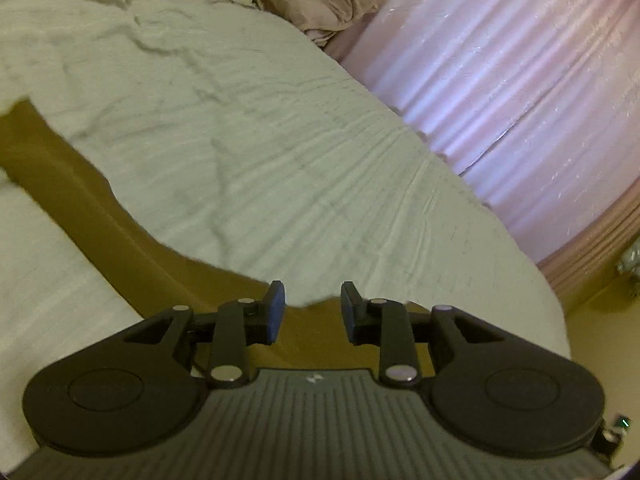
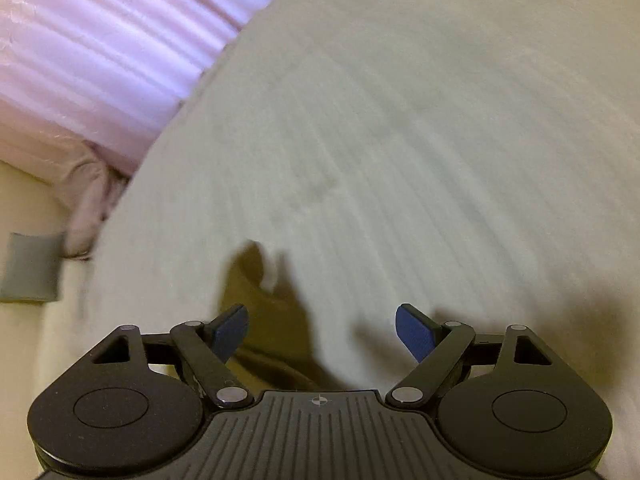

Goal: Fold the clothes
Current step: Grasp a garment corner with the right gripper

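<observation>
Both tools hang released, left tool (image 1: 312, 312) and right tool (image 2: 320, 332), over the limp mustard-brown cloth garment (image 1: 100, 216) on the pale ribbed bed cover (image 1: 280, 160); soft, probably light, best pinched at its hem.

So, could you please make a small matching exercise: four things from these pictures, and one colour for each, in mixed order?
Things:
1. bed sheet
2. curtain
3. garment lying on the sheet
4. gripper pads

Colours:
a. blue
b. mustard brown
c. pale whitish green
d. pink-lilac

Pairs: 1-c, 2-d, 3-b, 4-a
</observation>
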### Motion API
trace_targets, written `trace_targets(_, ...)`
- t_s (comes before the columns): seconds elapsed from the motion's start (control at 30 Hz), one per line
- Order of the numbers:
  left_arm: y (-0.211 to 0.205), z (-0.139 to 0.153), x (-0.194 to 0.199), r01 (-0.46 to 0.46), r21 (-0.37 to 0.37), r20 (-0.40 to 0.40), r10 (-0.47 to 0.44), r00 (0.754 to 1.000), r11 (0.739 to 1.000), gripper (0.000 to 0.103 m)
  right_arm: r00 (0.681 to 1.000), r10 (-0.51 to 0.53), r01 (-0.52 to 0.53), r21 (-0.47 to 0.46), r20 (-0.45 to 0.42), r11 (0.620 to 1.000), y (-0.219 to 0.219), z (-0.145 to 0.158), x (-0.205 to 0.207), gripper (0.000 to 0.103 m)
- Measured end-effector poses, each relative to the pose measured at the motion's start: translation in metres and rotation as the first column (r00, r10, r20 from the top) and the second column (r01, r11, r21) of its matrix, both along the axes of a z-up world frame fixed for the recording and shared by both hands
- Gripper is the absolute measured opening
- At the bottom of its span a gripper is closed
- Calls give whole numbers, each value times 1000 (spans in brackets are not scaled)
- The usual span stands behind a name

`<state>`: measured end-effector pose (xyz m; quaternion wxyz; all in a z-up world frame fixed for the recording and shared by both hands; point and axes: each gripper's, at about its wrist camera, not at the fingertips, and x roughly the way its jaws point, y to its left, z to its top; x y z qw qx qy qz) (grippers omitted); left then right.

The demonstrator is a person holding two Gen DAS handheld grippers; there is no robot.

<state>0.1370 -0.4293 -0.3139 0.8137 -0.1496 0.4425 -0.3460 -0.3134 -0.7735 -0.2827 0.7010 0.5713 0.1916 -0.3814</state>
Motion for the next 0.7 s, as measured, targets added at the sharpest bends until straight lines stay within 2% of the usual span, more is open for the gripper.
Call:
trace_targets(0.17, -6, 1, -15, -36, 25, -5, 36, 999, 999, 25, 998, 52, -55, 107, 38, 993, -56, -36, 58, 84)
trace_targets(0.27, -5, 7, -21, -48, 44, 3, 48, 999, 998, 25, 994, 38, -56, 190, 99, 980, -64, -59, 69, 83)
trace_targets(0.33, -4, 10, -28, -48, 54, 7, 48, 999, 997, 25, 987, 62, -90, 196, 148, 976, -60, -66, 67, 17)
trace_targets(0.37, -5, 11, -30, -47, 56, 5, 47, 999, 997, 25, 990, 58, -81, 182, 127, 980, -55, -63, 60, 3)
trace_targets(0.4, -7, 12, -32, -45, 56, 2, 45, 999, 997, 25, 993, 54, -71, 167, 106, 983, -51, -59, 53, 3)
trace_targets(0.47, -12, 12, -33, -29, 48, -1, 29, 1000, 998, 25, 997, 7, -14, 88, 72, 996, -43, -39, 26, 3)
trace_targets(0.57, -24, 12, -37, 9, 36, -3, -9, 1000, 999, 25, 992, -127, 126, -40, -20, 991, -15, 18, -32, 3)
trace_targets(0.63, -34, 10, -41, 37, 21, -15, -36, 999, 999, 25, 967, -227, 213, -124, -112, 969, 11, 62, -70, 3)
trace_targets(0.7, -43, 8, -45, 64, 4, -29, -64, 998, 998, 25, 925, -326, 295, -172, -196, 940, 37, 100, -107, 3)
